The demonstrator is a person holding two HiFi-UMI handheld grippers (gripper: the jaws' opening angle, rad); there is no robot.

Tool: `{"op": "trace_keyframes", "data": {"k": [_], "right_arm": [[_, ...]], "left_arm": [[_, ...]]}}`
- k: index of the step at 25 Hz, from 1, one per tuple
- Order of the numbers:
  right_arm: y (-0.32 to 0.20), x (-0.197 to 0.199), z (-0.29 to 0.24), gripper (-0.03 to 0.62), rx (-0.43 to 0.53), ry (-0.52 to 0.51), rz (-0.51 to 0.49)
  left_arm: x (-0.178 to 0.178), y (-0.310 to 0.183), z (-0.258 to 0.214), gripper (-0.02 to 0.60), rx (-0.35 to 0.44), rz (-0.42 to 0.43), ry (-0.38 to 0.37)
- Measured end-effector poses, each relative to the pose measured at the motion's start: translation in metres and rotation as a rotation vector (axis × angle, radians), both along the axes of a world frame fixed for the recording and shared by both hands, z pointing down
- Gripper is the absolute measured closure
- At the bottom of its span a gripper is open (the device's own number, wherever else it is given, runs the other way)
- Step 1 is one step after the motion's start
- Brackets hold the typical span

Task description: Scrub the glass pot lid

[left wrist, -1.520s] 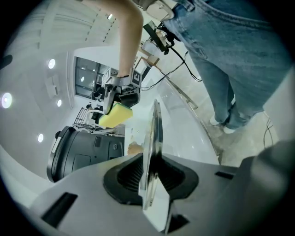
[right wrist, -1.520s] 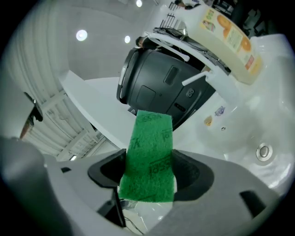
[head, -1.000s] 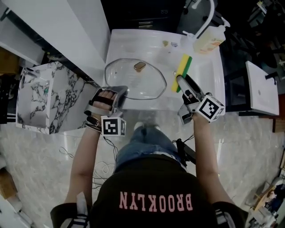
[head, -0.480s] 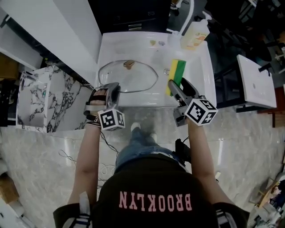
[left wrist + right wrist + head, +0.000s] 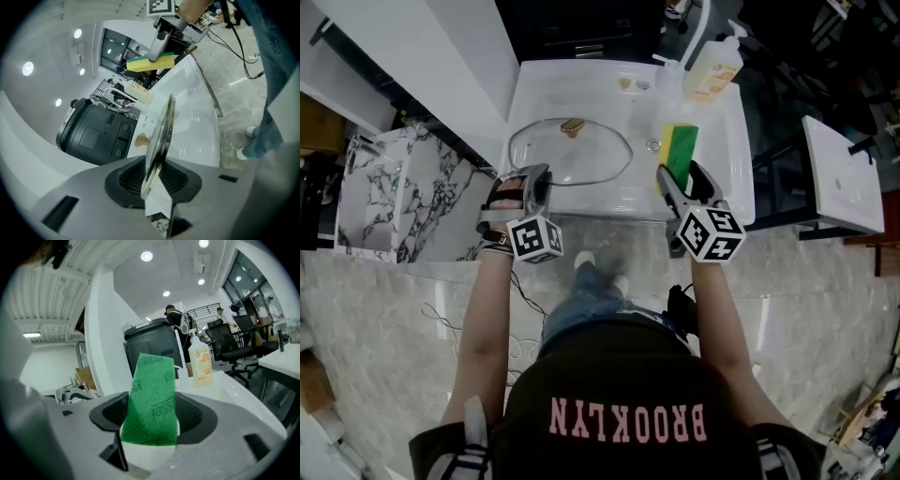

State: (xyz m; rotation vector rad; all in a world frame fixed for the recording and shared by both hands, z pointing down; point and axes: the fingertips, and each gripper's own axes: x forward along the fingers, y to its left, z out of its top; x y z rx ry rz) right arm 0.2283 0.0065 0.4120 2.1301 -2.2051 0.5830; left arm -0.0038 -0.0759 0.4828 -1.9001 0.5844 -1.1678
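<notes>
Glossy glass lid (image 5: 581, 161), seemingly metal-rimmed

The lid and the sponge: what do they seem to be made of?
Lid: clear glass, it seems, since the white sink shows through it; the shiny rim looks like metal, and the brown knob may be wood or plastic. Sponge: soft yellow foam with a rough green scouring layer, probably synthetic fibre.

Support: white sink (image 5: 733, 141).
Far rim: 1 soap bottle (image 5: 711, 73) stood beside the faucet (image 5: 698, 28); small scraps (image 5: 630, 84) lay near.
Bowl: glass pot lid (image 5: 572, 155) was over it; contact unclear.
</notes>
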Motion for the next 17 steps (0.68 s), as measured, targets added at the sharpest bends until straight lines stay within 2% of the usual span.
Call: {"op": "trace_keyframes", "data": {"k": [10,17], "right_arm": [[0.0076,0.0047,0.0043,0.303,0.002,0.162,0.015],[0.0081,0.0082,0.0072,0.304,-0.038,0.213,0.025]], "left_arm": [[0.0048,0.0001,-0.0019,0.508,-0.015,-0.034,0.009],[0.0057,-0.0003,-0.0054,0.506,-0.026,-0.043,0.007]]}}
